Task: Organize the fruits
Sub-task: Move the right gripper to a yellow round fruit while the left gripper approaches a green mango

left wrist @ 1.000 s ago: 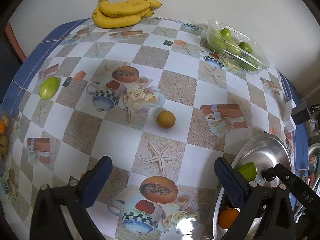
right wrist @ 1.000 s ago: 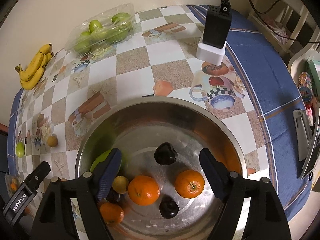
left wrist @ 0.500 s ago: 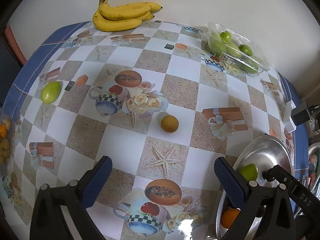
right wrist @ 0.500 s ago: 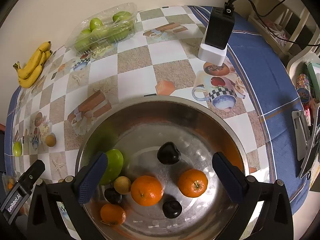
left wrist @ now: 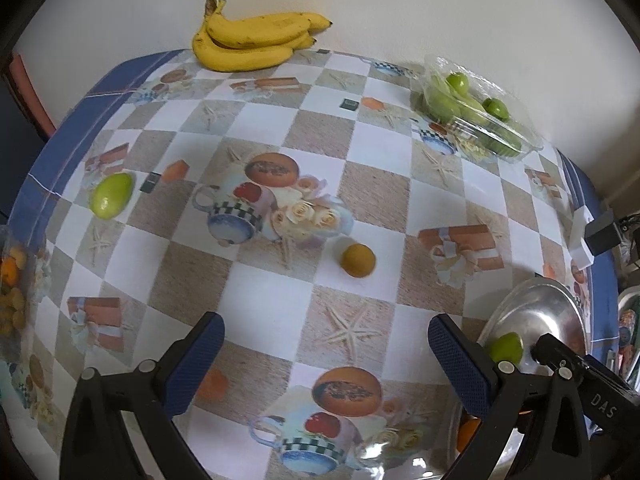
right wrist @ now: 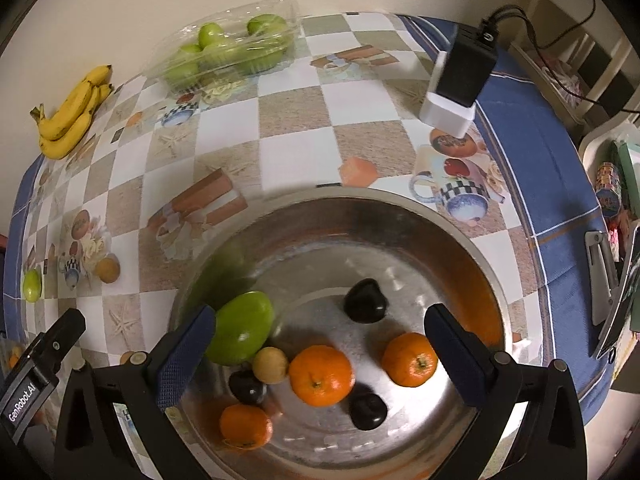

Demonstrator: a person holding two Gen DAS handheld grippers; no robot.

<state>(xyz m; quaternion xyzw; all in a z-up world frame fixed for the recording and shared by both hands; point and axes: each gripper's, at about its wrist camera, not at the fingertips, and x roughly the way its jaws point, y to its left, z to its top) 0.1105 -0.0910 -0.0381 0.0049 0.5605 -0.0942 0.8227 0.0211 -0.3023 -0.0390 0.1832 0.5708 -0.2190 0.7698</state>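
A steel bowl (right wrist: 460,232) holds a green mango (right wrist: 242,326), three oranges (right wrist: 322,374), dark plums (right wrist: 365,300) and a small yellow fruit (right wrist: 271,365). My right gripper (right wrist: 316,348) is open and empty above the bowl. My left gripper (left wrist: 326,360) is open and empty over the table. A small brown-yellow fruit (left wrist: 357,260) lies ahead of it, and a green mango (left wrist: 111,200) lies far left. The bowl (left wrist: 536,308) shows at the right in the left wrist view.
Bananas (left wrist: 252,42) lie at the far edge by the wall. A clear plastic box of green fruit (left wrist: 476,116) sits back right. A black charger on a white block (right wrist: 460,80) stands near the right edge. A bag of small fruit (left wrist: 12,292) lies at the left edge.
My right gripper opened and let go of the green mango, which now lies in the bowl. My left gripper moved forward and left over the table.
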